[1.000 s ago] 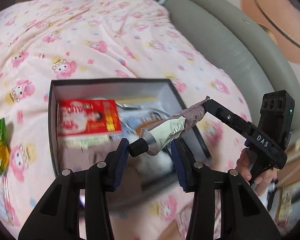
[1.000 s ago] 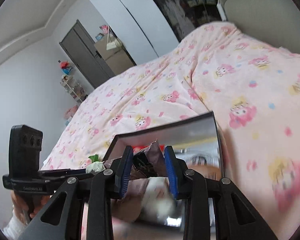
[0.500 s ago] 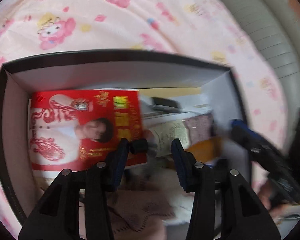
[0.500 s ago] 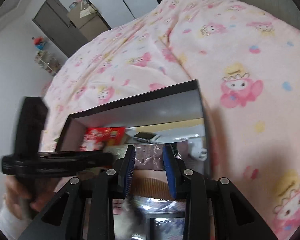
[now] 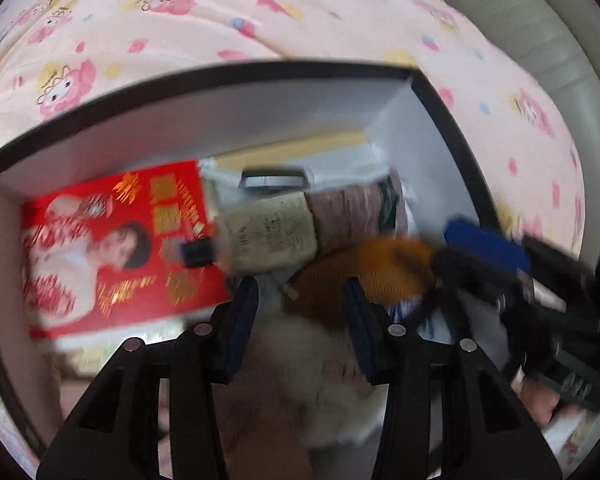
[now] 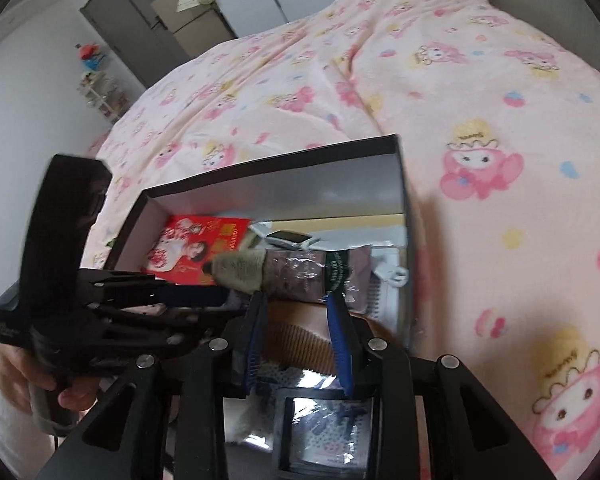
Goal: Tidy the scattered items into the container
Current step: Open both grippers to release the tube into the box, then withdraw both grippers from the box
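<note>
An open black box (image 5: 220,76) (image 6: 280,160) with pale inner walls sits on the pink bedspread. Inside, a cream tube with a black cap (image 5: 268,236) (image 6: 240,266) lies end to end with a mauve packet (image 5: 348,212) (image 6: 296,272). My left gripper (image 5: 300,292) (image 6: 220,298) hangs open over the box with the tube just past its tips and nothing between its pads. My right gripper (image 6: 296,300) (image 5: 456,252) is open too. Its tips reach the packet's near edge, and a brown comb (image 6: 300,332) (image 5: 364,272) shows through the gap.
The box also holds a red printed packet (image 5: 116,240), a grey flat device (image 6: 288,238), something white and fluffy (image 5: 300,352) and a clear black-framed case (image 6: 324,428). A hand (image 6: 68,396) grips the left tool. A grey padded headboard (image 5: 560,40) borders the bed.
Both grippers have come down into the box. The tube that sat between the left jaws and the packet between the right jaws now lie in the box beyond the fingertips.
</note>
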`<control>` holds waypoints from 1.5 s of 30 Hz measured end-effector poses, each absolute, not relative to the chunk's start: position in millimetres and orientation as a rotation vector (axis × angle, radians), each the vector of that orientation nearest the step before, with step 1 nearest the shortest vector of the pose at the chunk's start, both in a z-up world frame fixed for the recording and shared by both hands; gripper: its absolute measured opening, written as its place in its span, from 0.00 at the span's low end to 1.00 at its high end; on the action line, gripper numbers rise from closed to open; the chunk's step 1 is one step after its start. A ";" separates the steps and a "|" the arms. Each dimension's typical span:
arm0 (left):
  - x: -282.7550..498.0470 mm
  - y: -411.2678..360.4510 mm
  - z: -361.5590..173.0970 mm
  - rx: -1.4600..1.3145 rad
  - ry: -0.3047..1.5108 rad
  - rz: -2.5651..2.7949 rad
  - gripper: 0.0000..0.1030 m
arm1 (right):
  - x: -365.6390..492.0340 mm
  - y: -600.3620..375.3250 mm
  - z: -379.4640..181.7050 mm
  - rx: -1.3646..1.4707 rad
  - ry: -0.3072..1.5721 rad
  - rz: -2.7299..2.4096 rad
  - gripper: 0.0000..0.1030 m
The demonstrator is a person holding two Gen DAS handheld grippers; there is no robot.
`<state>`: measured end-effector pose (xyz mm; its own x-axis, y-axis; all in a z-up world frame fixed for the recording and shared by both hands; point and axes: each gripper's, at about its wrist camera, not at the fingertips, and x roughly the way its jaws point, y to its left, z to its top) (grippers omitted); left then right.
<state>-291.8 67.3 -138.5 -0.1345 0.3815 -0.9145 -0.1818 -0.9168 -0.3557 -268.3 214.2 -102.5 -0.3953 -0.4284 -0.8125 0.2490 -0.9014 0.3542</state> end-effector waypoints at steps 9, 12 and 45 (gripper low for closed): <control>-316.3 101.5 -140.7 -1.714 -0.298 2.076 0.44 | -256.7 230.6 -80.8 1.262 -0.213 -2.590 0.25; -320.0 97.3 -144.8 -1.676 -0.459 2.042 0.44 | -259.5 237.6 -82.9 1.282 -0.230 -2.611 0.25; -83.2 66.4 15.5 -1.075 -0.127 2.559 0.60 | -72.3 205.0 5.6 1.085 -0.218 -2.773 0.47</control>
<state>-83.2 66.4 15.5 -0.6453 0.3610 -0.6733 -0.2925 -0.9309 -0.2188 -72.3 205.0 5.6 -0.7253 -0.1965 -0.6598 0.0911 -0.9774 0.1910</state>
